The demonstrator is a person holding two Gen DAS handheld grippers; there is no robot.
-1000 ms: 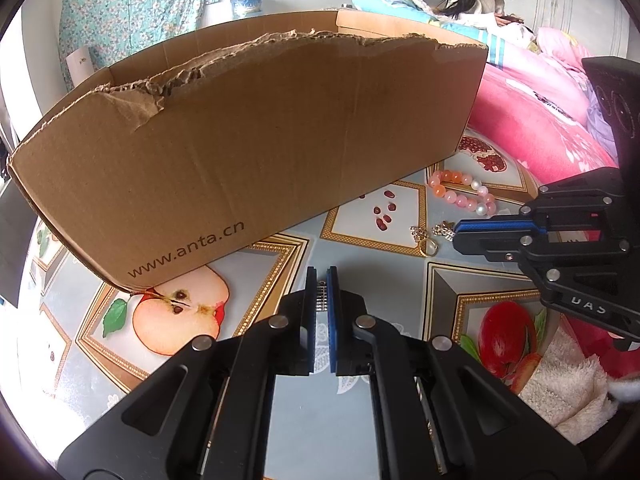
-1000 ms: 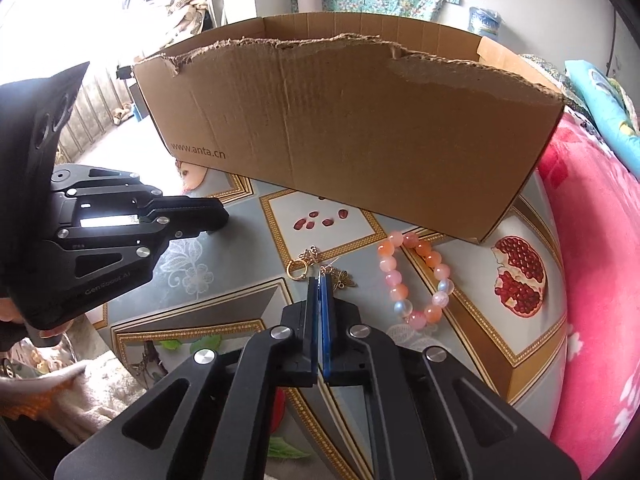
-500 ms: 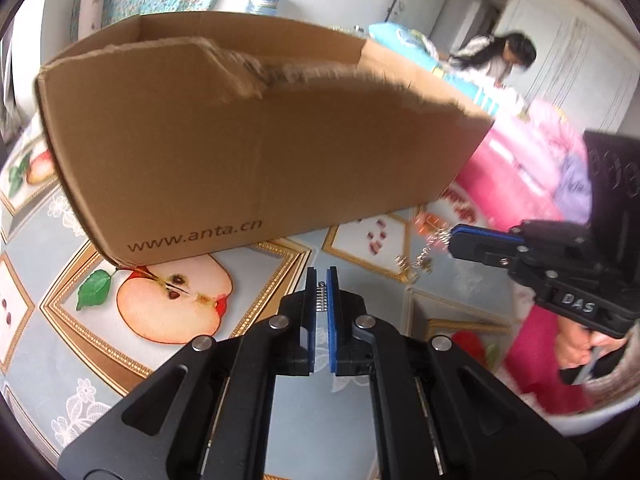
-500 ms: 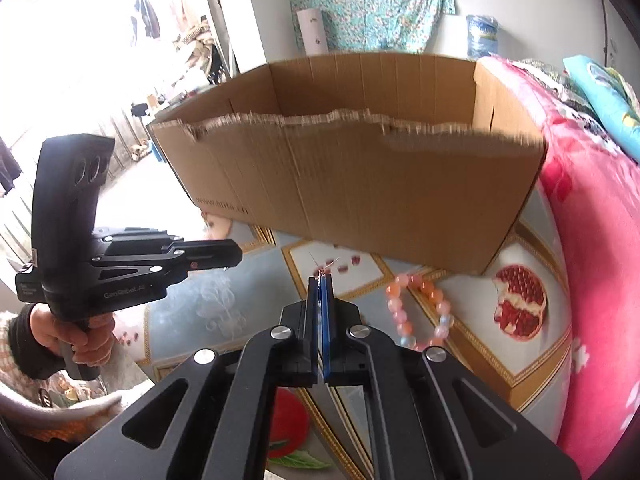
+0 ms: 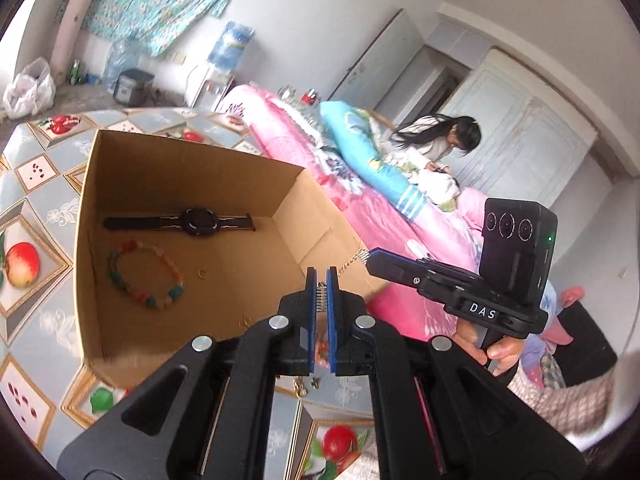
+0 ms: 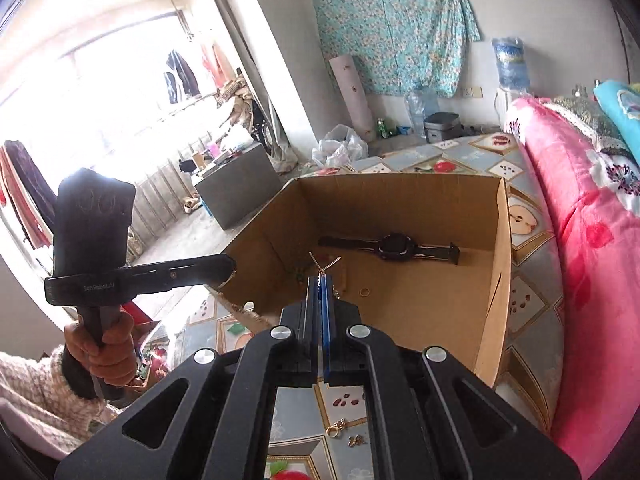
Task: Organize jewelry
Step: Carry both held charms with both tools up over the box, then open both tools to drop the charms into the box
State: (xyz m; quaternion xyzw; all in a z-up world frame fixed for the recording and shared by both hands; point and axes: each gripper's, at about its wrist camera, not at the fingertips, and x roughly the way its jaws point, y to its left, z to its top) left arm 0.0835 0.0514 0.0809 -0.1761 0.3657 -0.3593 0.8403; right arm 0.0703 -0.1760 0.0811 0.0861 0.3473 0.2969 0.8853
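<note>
A table covered with a fruit-patterned cloth (image 5: pixel 44 216) carries an open cardboard box (image 6: pixel 490 320). Near the box's front wall, small gold trinkets (image 6: pixel 344 432) lie on the cloth, one of them a ring with a bit of chain. A pink bedcover (image 6: pixel 592 280) presses against the table's far edge.

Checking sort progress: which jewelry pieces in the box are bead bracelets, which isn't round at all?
Only one bead bracelet shows, a multicoloured loop. The black watch is the odd one, lying flat with its strap straight along the cardboard box's far wall.
</note>
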